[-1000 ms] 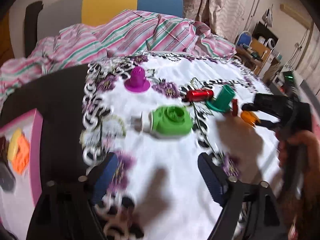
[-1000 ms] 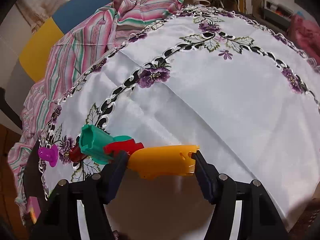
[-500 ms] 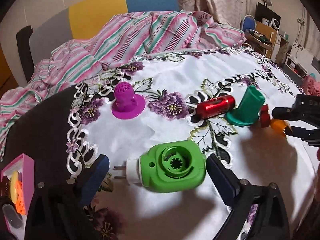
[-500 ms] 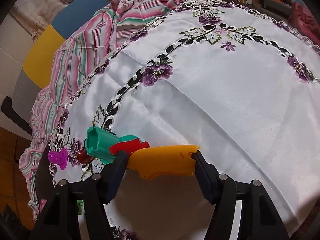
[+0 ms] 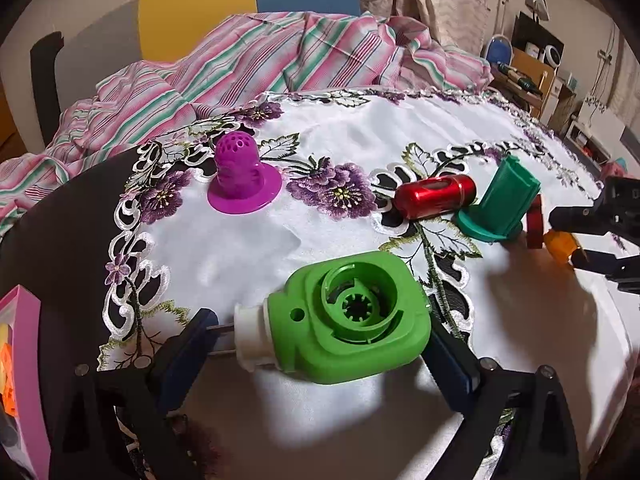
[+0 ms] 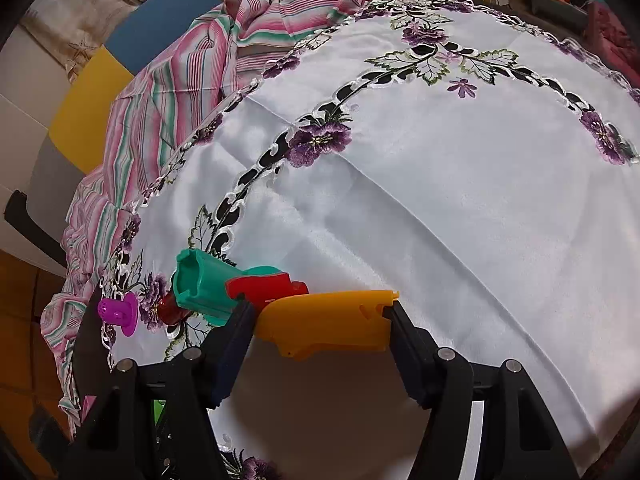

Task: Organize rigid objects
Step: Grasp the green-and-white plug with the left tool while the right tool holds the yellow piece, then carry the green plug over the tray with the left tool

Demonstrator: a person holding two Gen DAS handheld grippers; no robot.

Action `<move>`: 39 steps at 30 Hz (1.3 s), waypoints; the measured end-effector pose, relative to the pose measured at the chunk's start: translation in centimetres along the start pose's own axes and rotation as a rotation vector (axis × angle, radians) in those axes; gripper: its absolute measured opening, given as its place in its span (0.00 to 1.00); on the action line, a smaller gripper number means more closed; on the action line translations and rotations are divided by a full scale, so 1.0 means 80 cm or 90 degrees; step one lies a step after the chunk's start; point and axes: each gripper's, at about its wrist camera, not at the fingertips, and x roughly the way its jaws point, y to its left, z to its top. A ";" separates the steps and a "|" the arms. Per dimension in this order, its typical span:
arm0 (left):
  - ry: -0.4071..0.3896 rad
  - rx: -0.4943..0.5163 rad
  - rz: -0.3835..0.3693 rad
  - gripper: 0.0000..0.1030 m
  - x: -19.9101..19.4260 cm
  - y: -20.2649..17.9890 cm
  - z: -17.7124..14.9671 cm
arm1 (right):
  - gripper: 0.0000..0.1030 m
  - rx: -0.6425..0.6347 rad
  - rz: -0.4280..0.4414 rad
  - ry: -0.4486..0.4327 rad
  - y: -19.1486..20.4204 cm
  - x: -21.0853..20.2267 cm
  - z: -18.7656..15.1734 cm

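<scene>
A green plug-in device (image 5: pixel 352 320) with a white two-pin plug lies on the white embroidered tablecloth (image 5: pixel 360 140). My left gripper (image 5: pixel 318 332) stands open astride it, one pad by the pins and the other by its green side. My right gripper (image 6: pixel 320 320) is shut on an orange plastic piece (image 6: pixel 332 320), low over the cloth. In the left wrist view the right gripper (image 5: pixel 592 240) shows at the right edge with the orange piece (image 5: pixel 560 244). Beside it stand a teal funnel-shaped part (image 5: pixel 502 204), a red part (image 5: pixel 534 220) and a red cylinder (image 5: pixel 436 196).
A purple perforated dome (image 5: pixel 242 178) stands on the cloth at the back left. A pink box (image 5: pixel 20 360) with orange items sits at the left edge on the black tabletop (image 5: pixel 60 240). A striped cloth (image 5: pixel 280 52) is bunched behind, before a yellow-and-blue chair (image 5: pixel 200 8).
My left gripper has come forward and down to the green device, which now lies between its wider-spread fingers. The right gripper has kept still with the orange piece.
</scene>
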 end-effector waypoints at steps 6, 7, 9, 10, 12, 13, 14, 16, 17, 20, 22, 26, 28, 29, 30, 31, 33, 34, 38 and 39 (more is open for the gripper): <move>-0.016 -0.015 -0.002 0.96 -0.010 0.007 -0.010 | 0.64 -0.003 -0.004 -0.002 0.000 0.000 0.000; -0.019 -0.017 0.000 0.96 -0.013 0.008 -0.012 | 0.64 -0.005 -0.004 -0.003 0.001 0.000 0.001; -0.023 -0.018 0.003 0.96 -0.016 0.009 -0.015 | 0.64 -0.010 -0.005 -0.006 0.003 -0.002 0.000; -0.024 -0.020 0.003 0.96 -0.017 0.011 -0.016 | 0.64 -0.013 -0.006 -0.008 0.004 -0.002 0.000; -0.026 -0.023 0.006 0.96 -0.018 0.012 -0.017 | 0.64 -0.020 -0.010 -0.014 0.006 -0.004 0.001; -0.028 -0.026 0.007 0.96 -0.020 0.014 -0.018 | 0.64 -0.023 -0.011 -0.017 0.007 -0.005 0.003; -0.031 -0.029 0.006 0.96 -0.021 0.014 -0.019 | 0.64 -0.025 -0.011 -0.019 0.007 -0.005 0.006; -0.041 -0.037 0.001 0.96 -0.026 0.017 -0.019 | 0.64 -0.031 -0.012 -0.024 0.010 -0.006 0.010; -0.045 -0.041 -0.002 0.96 -0.029 0.019 -0.018 | 0.64 -0.034 -0.013 -0.026 0.011 -0.006 0.013; -0.059 -0.051 -0.016 0.96 -0.042 0.025 -0.016 | 0.64 -0.044 -0.017 -0.029 0.016 -0.005 0.018; -0.069 -0.054 -0.018 0.96 -0.050 0.028 -0.015 | 0.64 -0.049 -0.017 -0.034 0.018 -0.005 0.021; -0.075 -0.058 -0.021 0.96 -0.062 0.037 -0.020 | 0.64 -0.060 -0.012 -0.040 0.021 -0.007 0.020; -0.078 -0.064 -0.024 0.96 -0.068 0.042 -0.025 | 0.64 -0.069 -0.011 -0.045 0.024 -0.009 0.017; -0.078 -0.067 -0.022 0.96 -0.071 0.045 -0.027 | 0.64 -0.073 -0.013 -0.046 0.025 -0.010 0.016; -0.078 -0.069 -0.022 0.96 -0.073 0.047 -0.030 | 0.64 -0.075 -0.014 -0.048 0.025 -0.011 0.016; -0.082 -0.074 -0.024 0.96 -0.078 0.051 -0.033 | 0.64 -0.074 -0.011 -0.051 0.024 -0.012 0.016; -0.087 -0.082 -0.027 0.96 -0.087 0.057 -0.039 | 0.64 -0.069 -0.002 -0.056 0.022 -0.015 0.016; -0.090 -0.086 -0.029 0.96 -0.092 0.059 -0.041 | 0.64 -0.067 0.006 -0.058 0.022 -0.017 0.016; -0.106 -0.102 -0.034 0.96 -0.113 0.073 -0.050 | 0.64 -0.084 0.030 -0.072 0.031 -0.024 0.014; -0.109 -0.107 -0.035 0.96 -0.118 0.078 -0.053 | 0.64 -0.090 0.035 -0.075 0.034 -0.025 0.013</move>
